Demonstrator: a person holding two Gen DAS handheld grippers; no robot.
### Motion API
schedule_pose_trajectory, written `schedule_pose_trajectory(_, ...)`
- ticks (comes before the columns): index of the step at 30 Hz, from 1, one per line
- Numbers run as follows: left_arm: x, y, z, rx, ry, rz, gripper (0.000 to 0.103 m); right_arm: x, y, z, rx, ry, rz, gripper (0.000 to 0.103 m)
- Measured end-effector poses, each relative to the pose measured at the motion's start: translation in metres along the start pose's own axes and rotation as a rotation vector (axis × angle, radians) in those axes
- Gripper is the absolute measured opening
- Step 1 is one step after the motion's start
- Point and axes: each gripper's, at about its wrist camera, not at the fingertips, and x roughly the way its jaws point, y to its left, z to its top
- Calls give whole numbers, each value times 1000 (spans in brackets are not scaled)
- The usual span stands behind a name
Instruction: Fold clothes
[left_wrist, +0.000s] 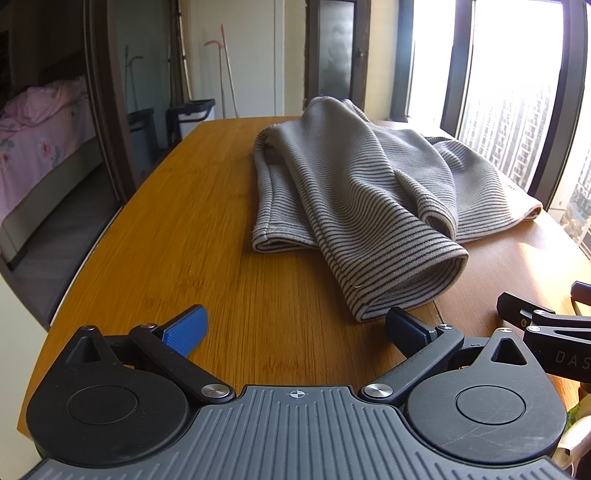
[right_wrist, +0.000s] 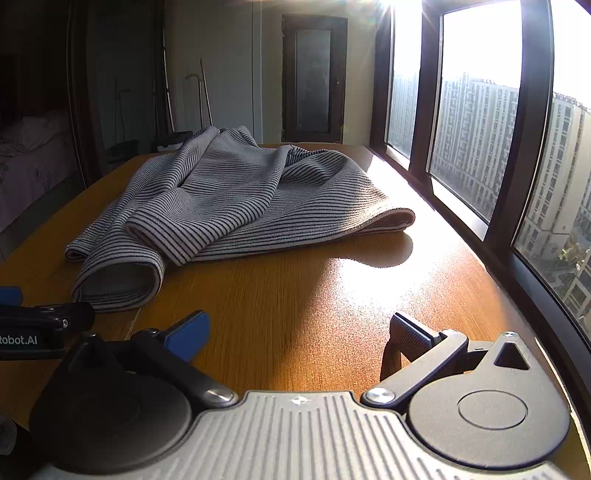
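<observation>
Nearest in the left wrist view, the left gripper (left_wrist: 295, 334) has its jaws spread wide, with nothing between the blue pads (left_wrist: 186, 330) but bare table (left_wrist: 221, 266). The right gripper (right_wrist: 297, 336) in its own view is spread just as wide and also holds nothing. Each camera catches a piece of the other tool: the right gripper's dark linkage enters the left view at the lower right edge, and the left gripper's arm, with a blue pad tip, enters the right view at the lower left, just beside the garment's nearest fold.

Beyond the pads lies open wood, then the striped garment (left_wrist: 354, 192), loosely bunched on the table, apart from both grippers. Its nearest part is a rolled tube (left_wrist: 402, 280) of cloth, open toward the cameras, lying just ahead of the left gripper's right finger. Only the left view shows the flat doubled hem (left_wrist: 277, 236) on the garment's left side and the broad bare tabletop to the left of it, out to the curved table edge. Only the right view shows the sunlit strip of table (right_wrist: 424, 258) between the garment (right_wrist: 236, 199) and the window frame (right_wrist: 491, 206), and the lifted right hem (right_wrist: 391, 219) casting a shadow there.

Farther off, the left view shows a bed (left_wrist: 40, 136) with pink bedding and a far door (left_wrist: 334, 48).
</observation>
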Motion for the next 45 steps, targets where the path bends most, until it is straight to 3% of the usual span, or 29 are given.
schedule_pose_trajectory(9,0,0,0,12,2,-9,103,0,0,1,1,7,-1,103)
schedule_pose_trajectory(13,-1,4,4,47,20,-52,103,1,1,3,-14,23,20,103)
schedule_pose_trajectory(15,-3,13,9,40,44,-130,103,1,1,7,-44,43,70,103)
schedule_pose_trajectory(18,-10,36,27,-35,91,-333,103,2,-5,18,-73,100,190,103)
schedule_pose_trajectory(20,-13,46,48,-48,67,-386,103,-1,-13,31,-60,96,245,103)
schedule_pose_trajectory(23,4,53,85,-47,31,-388,103,-4,-22,62,-68,-14,245,103)
schedule_pose_trajectory(27,61,56,123,-117,76,-416,103,21,-26,104,-33,-103,272,102)
schedule_pose_trajectory(29,89,59,134,-177,108,-450,102,38,-22,121,-24,-117,271,84)
schedule_pose_trajectory(32,119,63,142,-246,161,-484,94,79,-20,145,35,-107,251,65)
schedule_pose_trajectory(35,135,60,143,-267,197,-499,84,121,-19,162,107,-122,226,66)
schedule_pose_trajectory(38,141,54,142,-250,190,-497,80,155,-16,166,166,-167,223,66)
schedule_pose_trajectory(40,140,50,141,-228,176,-476,76,173,-10,164,183,-144,246,66)
schedule_pose_trajectory(43,132,44,133,-179,148,-425,55,182,4,153,155,-45,283,67)
schedule_pose_trajectory(45,127,43,127,-162,140,-405,33,184,10,147,149,16,308,67)
